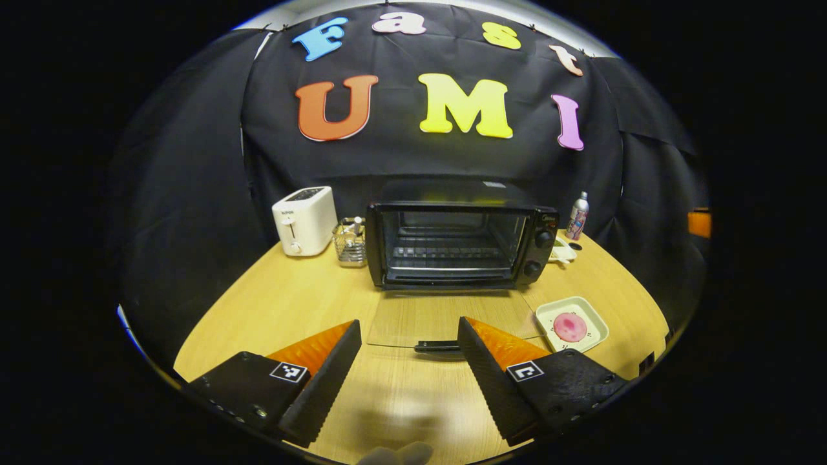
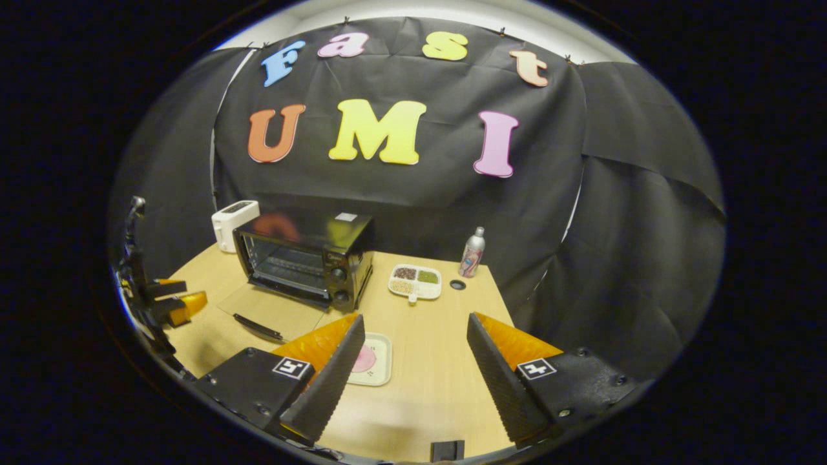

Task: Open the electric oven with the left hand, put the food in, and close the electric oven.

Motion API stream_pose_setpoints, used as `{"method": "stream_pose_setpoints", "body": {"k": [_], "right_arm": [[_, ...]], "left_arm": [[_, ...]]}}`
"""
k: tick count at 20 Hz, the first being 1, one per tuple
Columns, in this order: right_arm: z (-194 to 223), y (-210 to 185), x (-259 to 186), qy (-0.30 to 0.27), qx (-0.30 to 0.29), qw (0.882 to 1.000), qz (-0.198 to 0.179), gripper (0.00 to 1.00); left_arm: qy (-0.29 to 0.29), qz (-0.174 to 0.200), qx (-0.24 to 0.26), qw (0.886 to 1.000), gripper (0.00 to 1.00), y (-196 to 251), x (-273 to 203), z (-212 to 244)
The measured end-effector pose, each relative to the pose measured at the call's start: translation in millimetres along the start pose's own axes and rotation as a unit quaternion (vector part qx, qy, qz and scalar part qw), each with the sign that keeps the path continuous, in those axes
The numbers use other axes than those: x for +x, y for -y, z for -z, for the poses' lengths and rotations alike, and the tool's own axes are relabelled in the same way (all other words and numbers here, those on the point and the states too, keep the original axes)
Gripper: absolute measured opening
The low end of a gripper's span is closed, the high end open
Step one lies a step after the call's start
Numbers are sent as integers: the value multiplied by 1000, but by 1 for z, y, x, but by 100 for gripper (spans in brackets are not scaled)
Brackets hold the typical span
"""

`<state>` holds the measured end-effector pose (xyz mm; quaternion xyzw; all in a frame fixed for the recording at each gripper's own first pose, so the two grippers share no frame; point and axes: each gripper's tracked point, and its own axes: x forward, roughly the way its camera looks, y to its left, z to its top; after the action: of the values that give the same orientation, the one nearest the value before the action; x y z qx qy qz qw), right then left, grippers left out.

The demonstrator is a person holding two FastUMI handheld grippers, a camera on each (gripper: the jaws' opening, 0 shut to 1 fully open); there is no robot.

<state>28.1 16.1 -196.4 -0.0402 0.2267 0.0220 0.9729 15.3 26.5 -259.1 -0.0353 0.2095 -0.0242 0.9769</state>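
In the left gripper view, the left gripper point(image 1: 409, 361) hangs over the wooden table point(image 1: 278, 303) with its fingers spread wide and nothing between them. Dead ahead at 12 o'clock stands the electric oven point(image 1: 460, 242), its glass door point(image 1: 446, 318) folded flat onto the tabletop and the wire rack inside exposed; the door's dark handle point(image 1: 438, 346) lies just beside the tip of the finger on the right of that view. At about 2 o'clock from the gripper, a pale tray point(image 1: 572, 323) carries the food point(image 1: 570, 327) (a round pink piece), near the door's right corner. A white toaster point(image 1: 304, 220) sits at 10 o'clock, with a wire basket point(image 1: 350, 242) between it and the oven. A spray bottle point(image 1: 577, 216) stands at the oven's far right.

In the right gripper view, the right gripper point(image 2: 411, 381) is likewise splayed open and empty above the table. The tray point(image 2: 373, 360) lies partly behind the finger on the left of that view, the food point(image 2: 366, 358) still on it. The oven point(image 2: 303, 261) sits at 11 o'clock, door down point(image 2: 268, 310). A divided dish point(image 2: 415, 281) of grains rests at 12 o'clock beside the bottle point(image 2: 473, 252). The left gripper point(image 2: 169, 298) appears at 9 o'clock.
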Motion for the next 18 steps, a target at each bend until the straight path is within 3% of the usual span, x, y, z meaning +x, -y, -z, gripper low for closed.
{"method": "stream_pose_setpoints", "body": {"k": [6, 12, 18], "right_arm": [[62, -30, 44, -66, 0, 998, -15, 100], [110, -48, 100, -129, 3, 991, -45, 99], [148, -53, 156, -204, 31, 975, -83, 87]], "left_arm": [[92, 1, 24, 995, 96, -20, -58, -76], [151, 4, 31, 988, 95, -4, -112, -130], [188, -17, 22, 982, 96, 9, -144, -172]]}}
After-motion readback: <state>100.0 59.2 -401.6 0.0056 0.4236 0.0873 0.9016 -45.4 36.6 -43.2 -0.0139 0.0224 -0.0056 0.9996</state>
